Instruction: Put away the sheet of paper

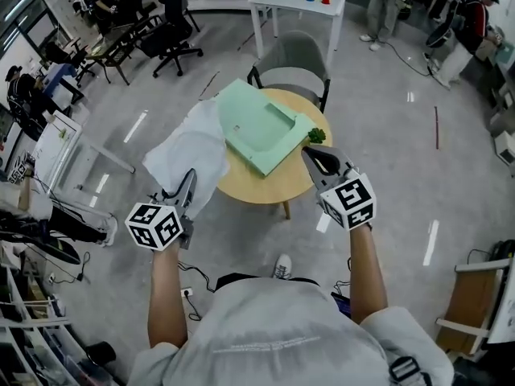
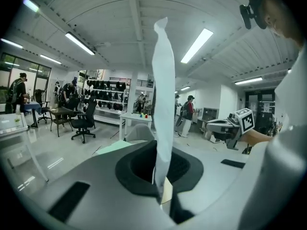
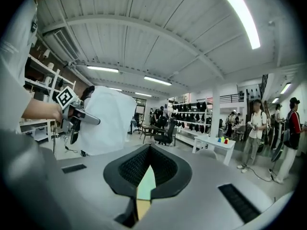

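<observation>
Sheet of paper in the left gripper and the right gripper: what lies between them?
In the head view, a pale green tray on a round wooden table lies between the sheet of paper and the right gripper.

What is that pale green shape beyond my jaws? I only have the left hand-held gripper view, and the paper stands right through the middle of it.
Observer: In the head view it is a pale green tray lying on a round wooden table. Your sheet of paper hides the tray's left corner in that view.
Operator: Is my right hand-held gripper carrying anything? I only see it side-on.
Observer: No. The right hand-held gripper has its jaws together in its own view, with nothing between them.
</observation>
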### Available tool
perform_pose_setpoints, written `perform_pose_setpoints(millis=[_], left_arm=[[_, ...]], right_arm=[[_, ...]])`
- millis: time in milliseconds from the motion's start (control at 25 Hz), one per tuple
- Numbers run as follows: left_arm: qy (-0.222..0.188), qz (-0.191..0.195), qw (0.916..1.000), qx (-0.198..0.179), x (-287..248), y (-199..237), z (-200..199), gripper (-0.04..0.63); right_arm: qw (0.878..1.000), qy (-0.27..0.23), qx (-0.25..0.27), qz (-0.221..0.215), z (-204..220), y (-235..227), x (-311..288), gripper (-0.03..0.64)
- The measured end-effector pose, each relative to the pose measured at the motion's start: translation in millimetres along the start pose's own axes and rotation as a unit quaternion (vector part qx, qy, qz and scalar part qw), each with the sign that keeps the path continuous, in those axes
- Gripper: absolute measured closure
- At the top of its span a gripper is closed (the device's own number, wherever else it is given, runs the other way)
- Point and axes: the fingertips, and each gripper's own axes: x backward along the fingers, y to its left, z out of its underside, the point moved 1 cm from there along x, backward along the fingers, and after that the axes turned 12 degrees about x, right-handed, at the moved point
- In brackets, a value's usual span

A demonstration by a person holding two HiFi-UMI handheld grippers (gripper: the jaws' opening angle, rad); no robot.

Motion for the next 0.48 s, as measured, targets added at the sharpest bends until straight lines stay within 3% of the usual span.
perform_pose_setpoints(millis=[200, 480], left_arm=[[0.005, 0.015, 0.9996, 0.025, -27, 10, -2, 0.577], [0.015, 0.033, 0.9977, 0.056, -63, 48, -8, 0.577]], right_arm=[[1.0, 0.018, -0.02, 0.006, 24, -13, -14, 0.589], [0.998, 0.027, -0.054, 0.01, 26, -17, -44, 0.589]])
